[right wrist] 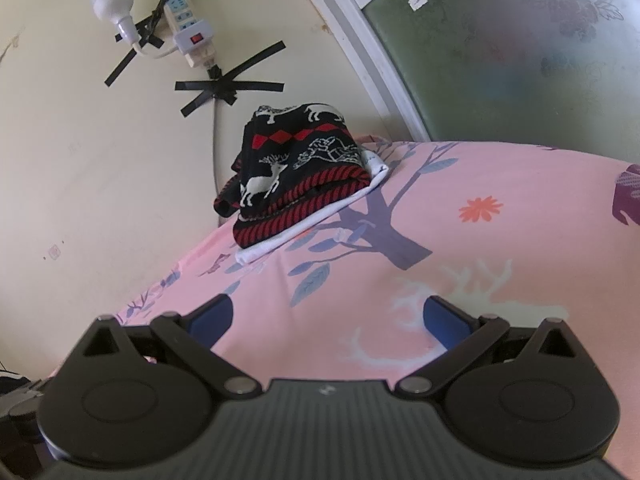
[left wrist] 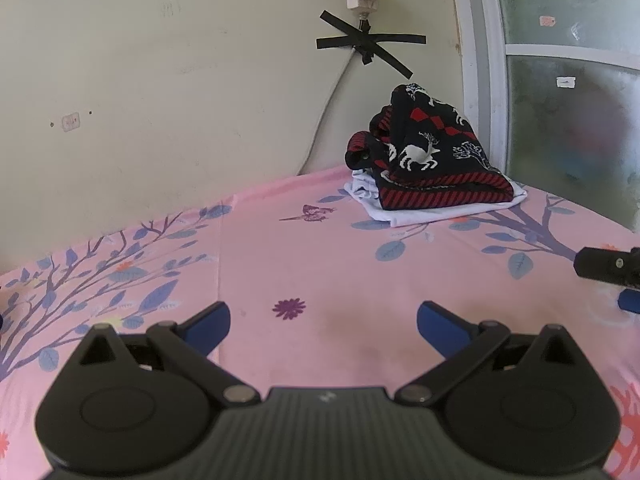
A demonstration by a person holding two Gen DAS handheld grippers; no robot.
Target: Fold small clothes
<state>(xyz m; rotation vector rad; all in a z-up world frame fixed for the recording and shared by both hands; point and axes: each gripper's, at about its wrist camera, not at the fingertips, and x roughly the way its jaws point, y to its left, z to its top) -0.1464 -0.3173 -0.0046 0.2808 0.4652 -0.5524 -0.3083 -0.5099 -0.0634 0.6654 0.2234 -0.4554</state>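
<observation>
Folded dark knit garment [left wrist: 428,152] with red bands and white reindeer, stacked on a folded white garment [left wrist: 436,210], far on the pink bedsheet [left wrist: 304,256] at about one o'clock from the left gripper [left wrist: 323,320]. Same stack in the right wrist view, knit [right wrist: 298,172] over white cloth [right wrist: 316,220], at about eleven o'clock from the right gripper [right wrist: 328,318]. White edge poking out beneath the knit along the near side and toward the window. Pile tucked into the corner, close against the cream wall [left wrist: 160,80] and just beside the white window frame [left wrist: 480,80] with frosted glass.

Left gripper low over bare sheet, blue-padded fingers [left wrist: 212,320] spread wide apart, nothing between them, well apart from the stack. Right gripper likewise spread wide, blue pads [right wrist: 444,320] apart over a pale deer print on the sheet, holding nothing. Tip of the right gripper also peeking in at three o'clock of the left view [left wrist: 612,272].

Higher on the wall, at twelve o'clock above the pile: crossed strips of black tape [right wrist: 228,88] pinning a cable, a white power strip [right wrist: 190,36] with a red switch, and a white bulb [right wrist: 110,0] plugged in beside it.
</observation>
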